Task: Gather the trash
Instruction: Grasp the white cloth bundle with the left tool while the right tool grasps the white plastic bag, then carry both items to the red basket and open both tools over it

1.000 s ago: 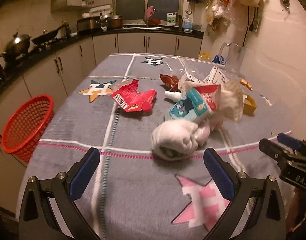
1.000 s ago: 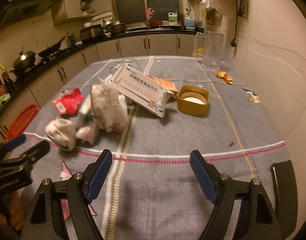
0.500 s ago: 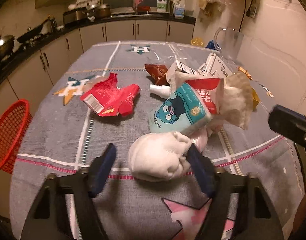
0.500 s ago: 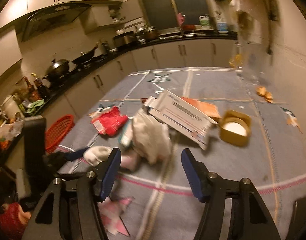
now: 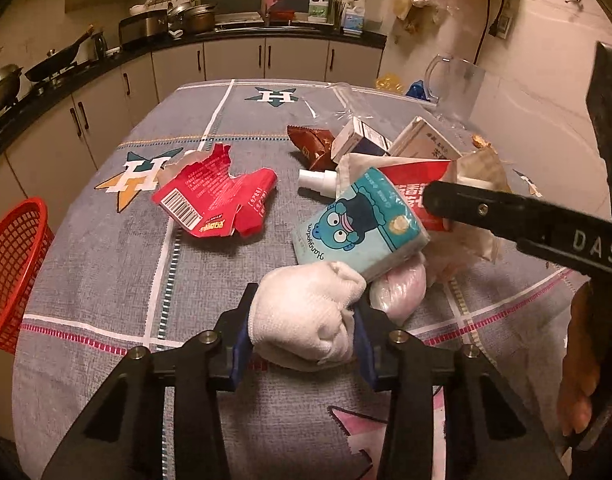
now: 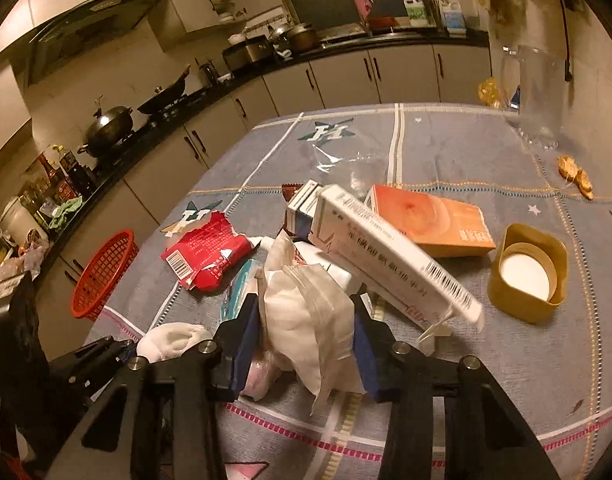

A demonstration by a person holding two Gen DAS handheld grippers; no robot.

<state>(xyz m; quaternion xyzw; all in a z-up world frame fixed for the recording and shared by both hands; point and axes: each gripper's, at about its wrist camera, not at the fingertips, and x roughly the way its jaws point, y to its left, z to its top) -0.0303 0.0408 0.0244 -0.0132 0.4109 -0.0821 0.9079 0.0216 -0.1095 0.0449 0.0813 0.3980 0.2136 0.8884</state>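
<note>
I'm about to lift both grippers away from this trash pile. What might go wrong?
The teal tissue pack leans on the white wad in the left gripper, so lifting may topple it. The long white box rests against the crumpled bag in the right gripper and may slide off.

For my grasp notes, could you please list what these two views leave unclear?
- Left wrist view: underside of the white wad, hidden by the left gripper.
- Left wrist view: right gripper's tips, hidden behind the pile.
- Right wrist view: red basket contents, too small.
</note>
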